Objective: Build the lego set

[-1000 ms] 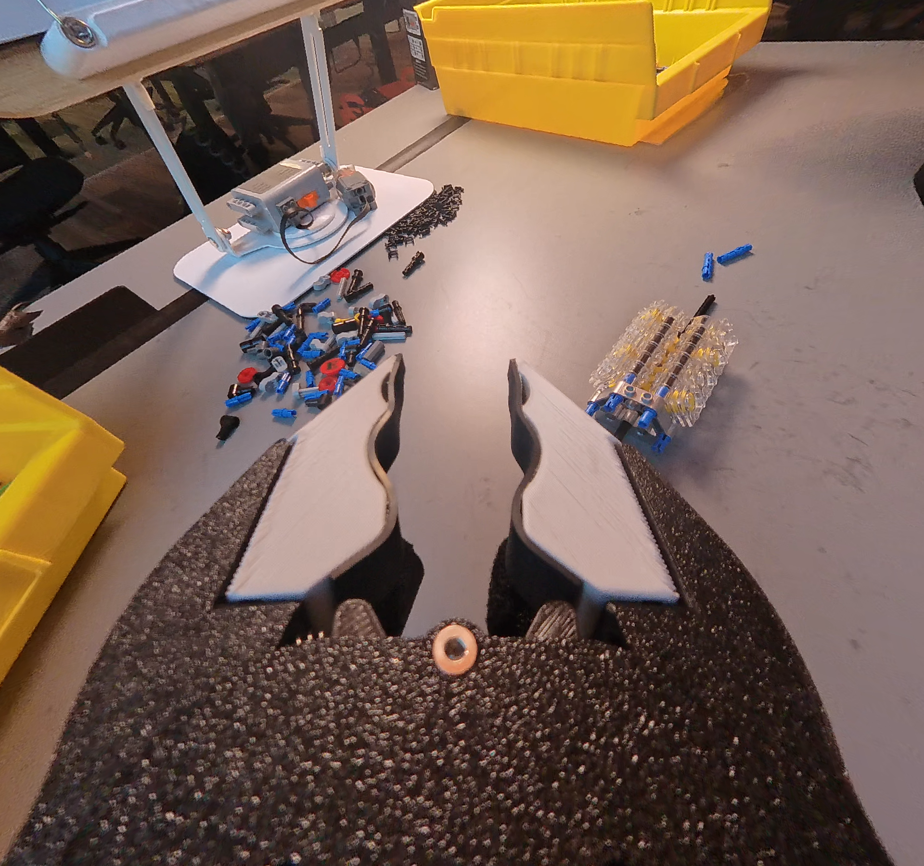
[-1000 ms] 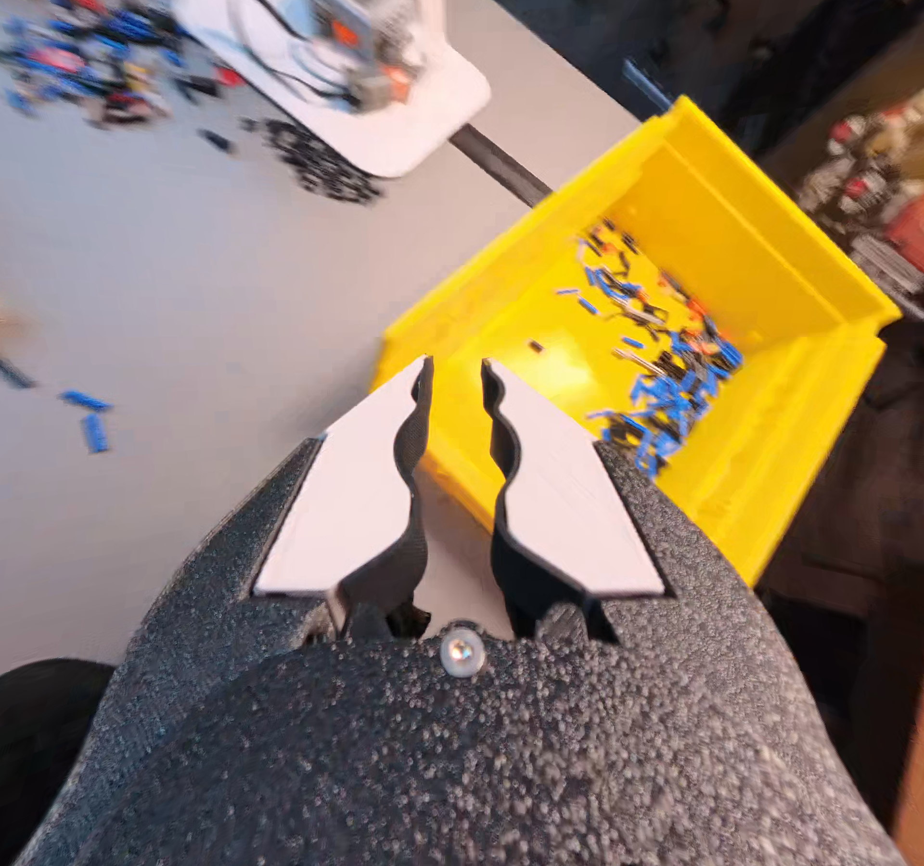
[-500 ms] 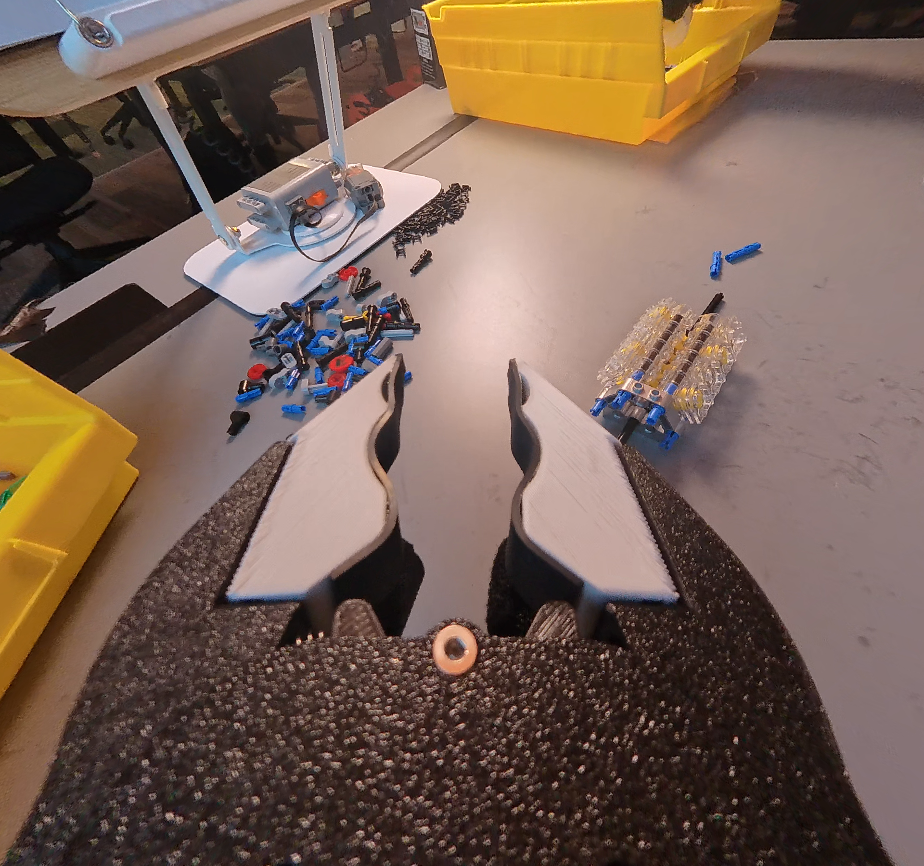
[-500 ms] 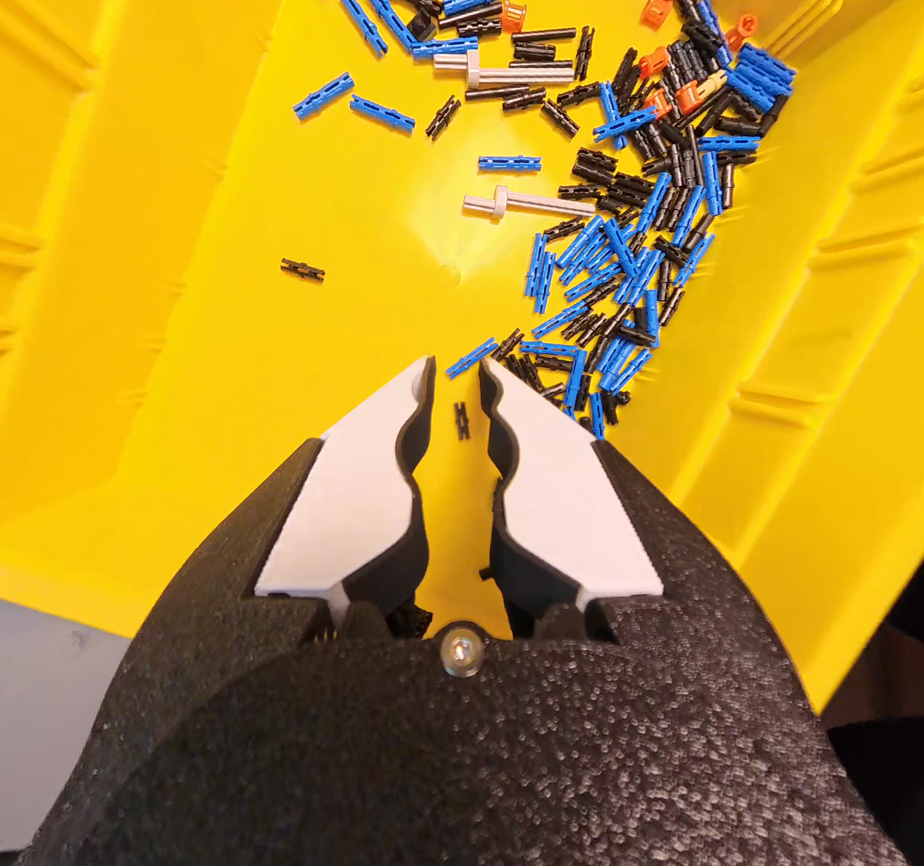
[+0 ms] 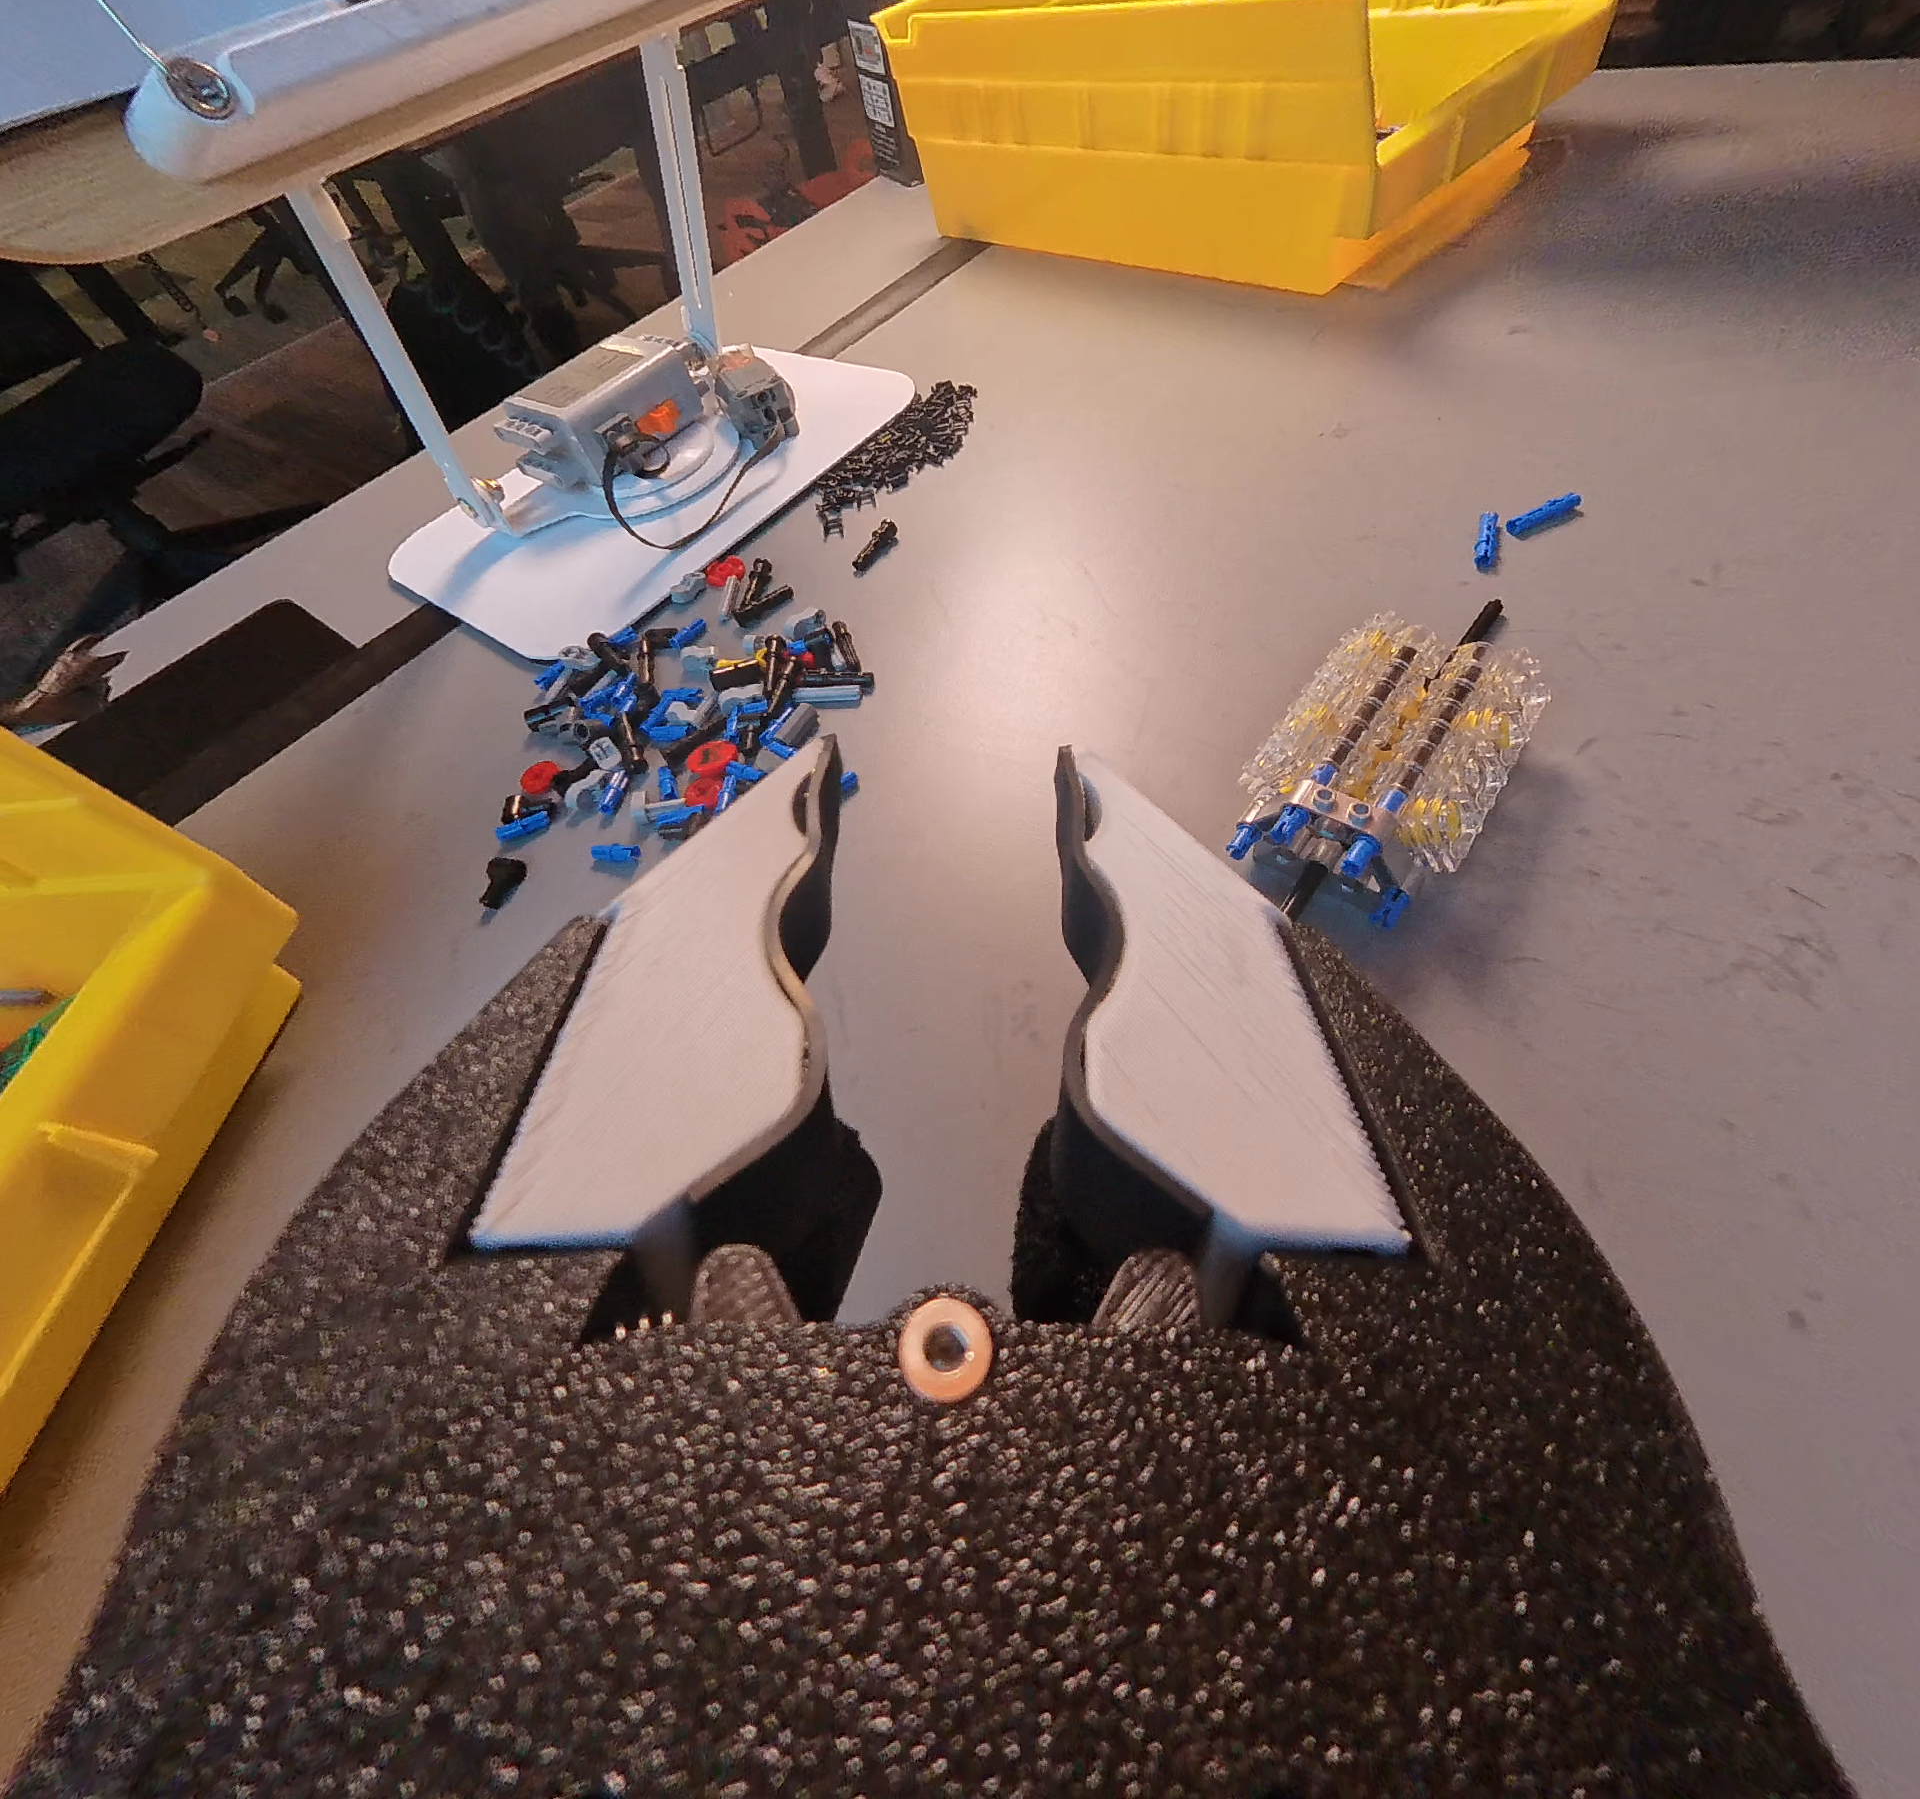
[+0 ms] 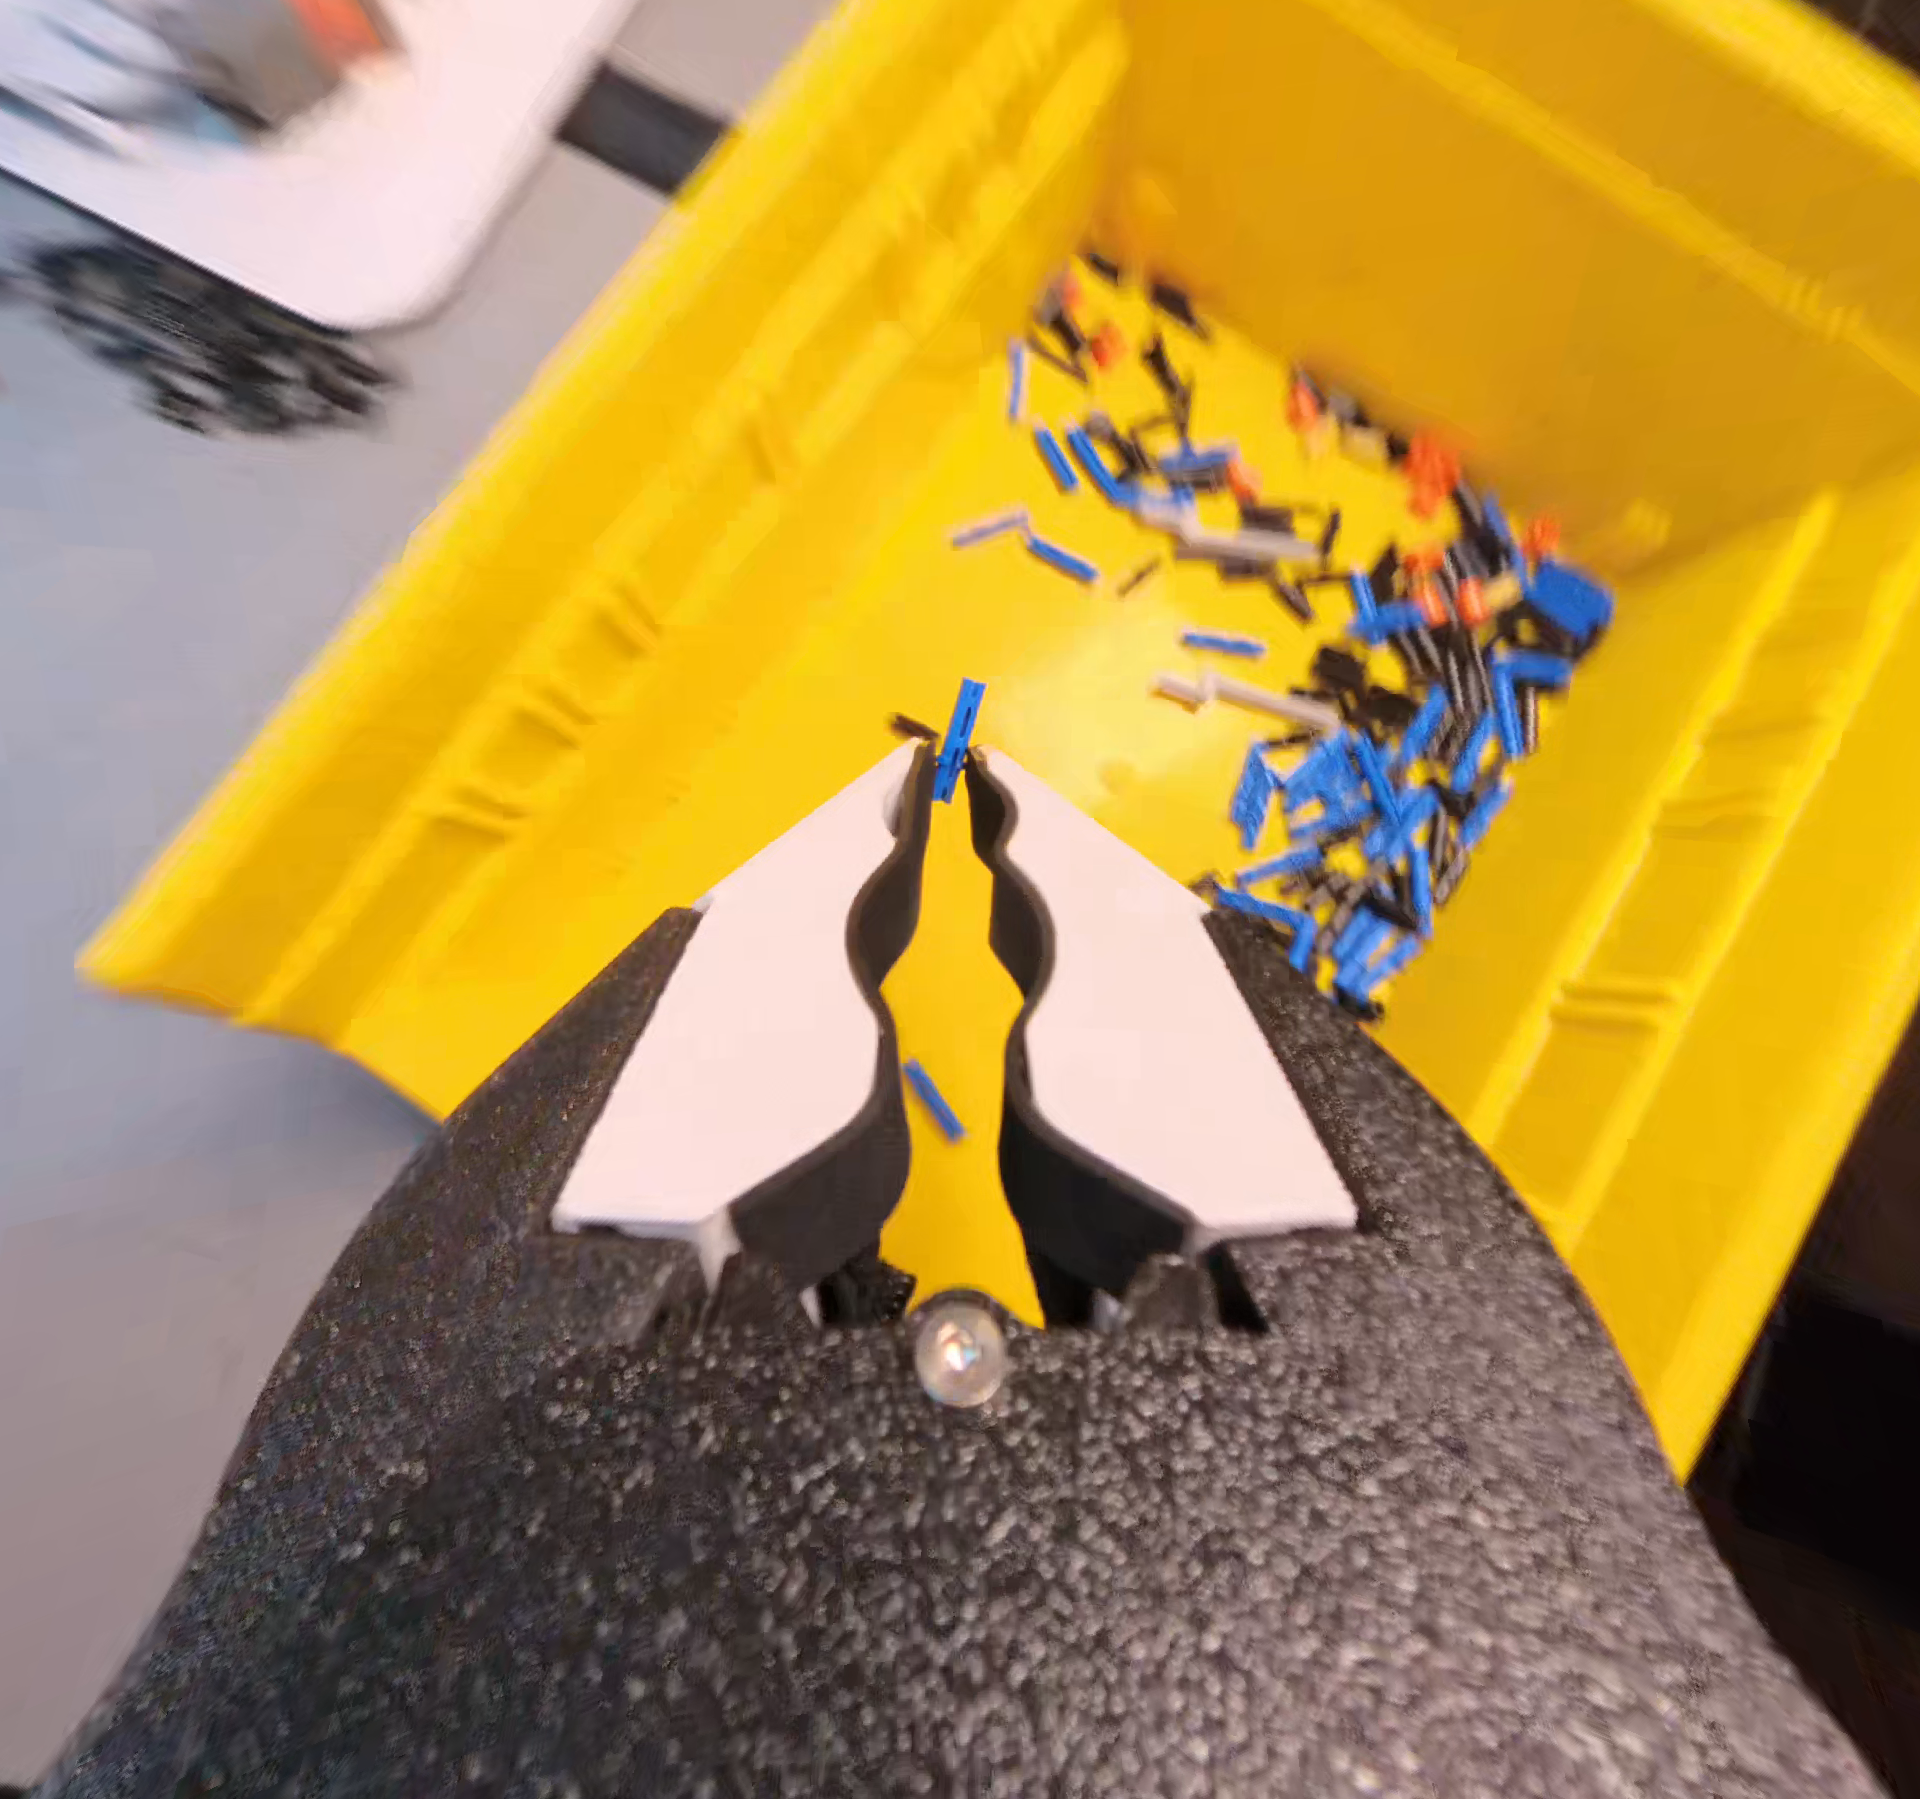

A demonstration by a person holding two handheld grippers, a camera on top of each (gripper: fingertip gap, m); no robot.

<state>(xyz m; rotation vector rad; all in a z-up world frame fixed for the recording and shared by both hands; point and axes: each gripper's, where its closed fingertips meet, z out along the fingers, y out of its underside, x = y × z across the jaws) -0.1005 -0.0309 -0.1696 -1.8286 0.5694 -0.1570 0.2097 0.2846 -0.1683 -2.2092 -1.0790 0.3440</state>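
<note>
The left gripper (image 5: 943, 778) is held above the grey table (image 5: 1195, 502), jaws spread apart, nothing between them. A scatter of small blue, black and red parts (image 5: 686, 721) is seen just beyond the left fingertip. A clear spiked roller assembly (image 5: 1392, 741) lies right of centre, two blue pins (image 5: 1522, 523) beyond it. Yellow bins (image 5: 1195, 128) are placed upper right; another yellow bin (image 5: 114, 1001) is cut off at the left edge. A white stand base (image 5: 582, 565) carries a grey motor block (image 5: 623, 409).
</note>
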